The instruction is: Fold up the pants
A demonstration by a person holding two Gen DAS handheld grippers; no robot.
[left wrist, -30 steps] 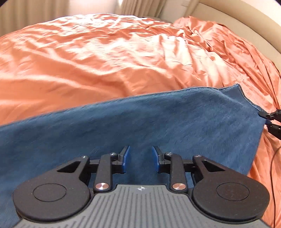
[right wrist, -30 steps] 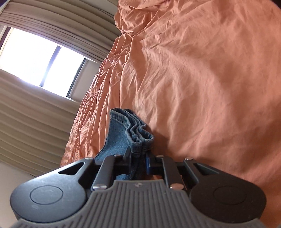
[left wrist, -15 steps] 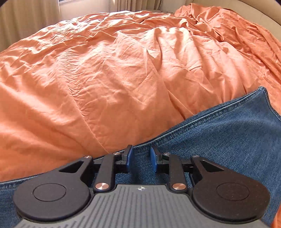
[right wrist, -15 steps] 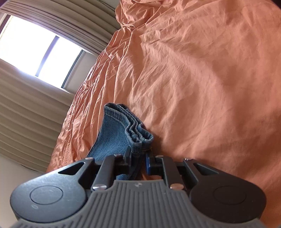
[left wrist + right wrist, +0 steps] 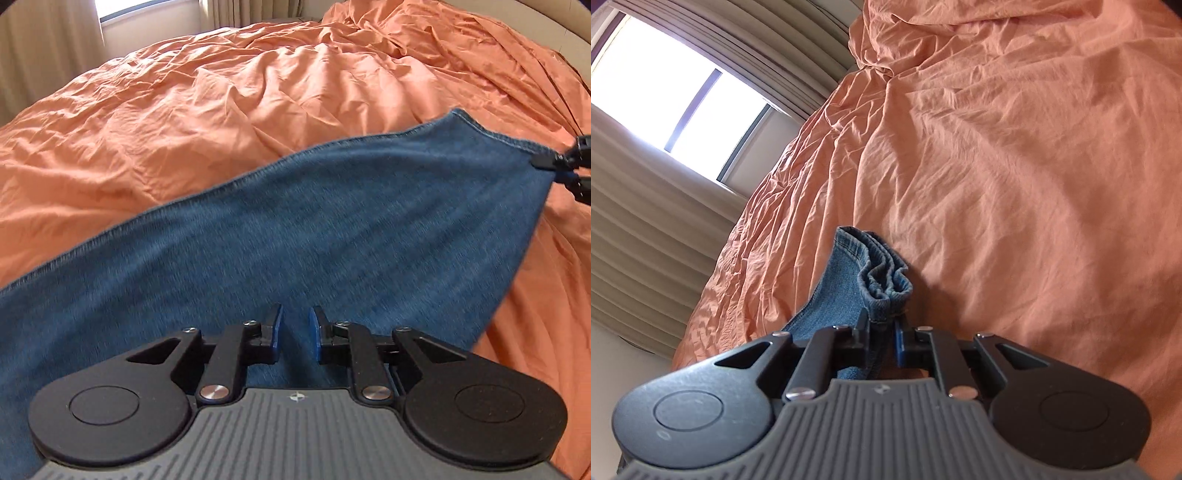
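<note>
Across the bed: pants (image 5: pixel 314 229) span the left view's middle, over the orange sheet (image 5: pixel 221 110).
Right hand-held gripper (image 5: pixel 882 332): closed on the bunched hem.
Left hand-held gripper (image 5: pixel 295 332): jaws parted slightly above denim, holding nothing.
Doing it well: probably keep the hem taut, lay it down evenly, align edges.
Look: blue denim, stitched seam, hem layers stacked.
</note>
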